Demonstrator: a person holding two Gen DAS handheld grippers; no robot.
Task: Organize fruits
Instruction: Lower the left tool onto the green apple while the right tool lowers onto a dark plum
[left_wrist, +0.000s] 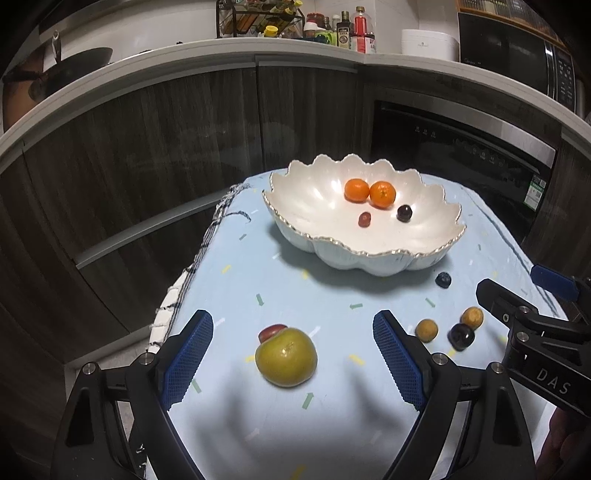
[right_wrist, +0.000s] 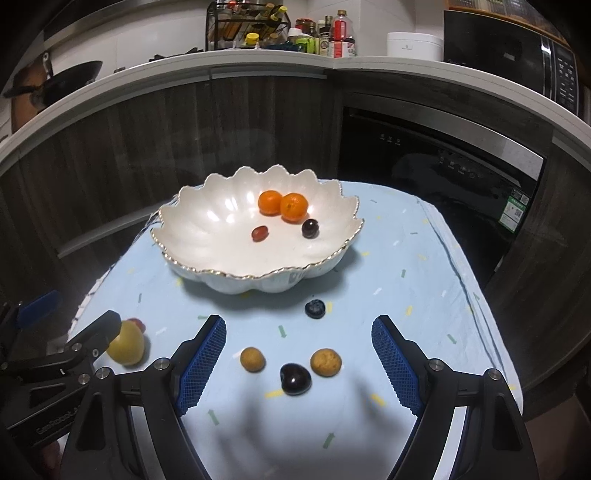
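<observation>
Left wrist view: the left gripper has its fingers spread wide and holds nothing; the yellow-green fruit lies on the table between them, untouched, with a small red fruit touching its far side. The scalloped white bowl stands farther back and already contains two oranges, a red grape and a dark grape. Right wrist view: the right gripper is likewise wide open and empty. Between its fingers, on the table, lie a dark cherry flanked by two tan round fruits, each just beside it but apart. A blueberry rests near the bowl's base. Judgement: the task is partly complete; four fruits are in the bowl, six remain on the table, and both grippers appear positioned for pickup.
</observation>
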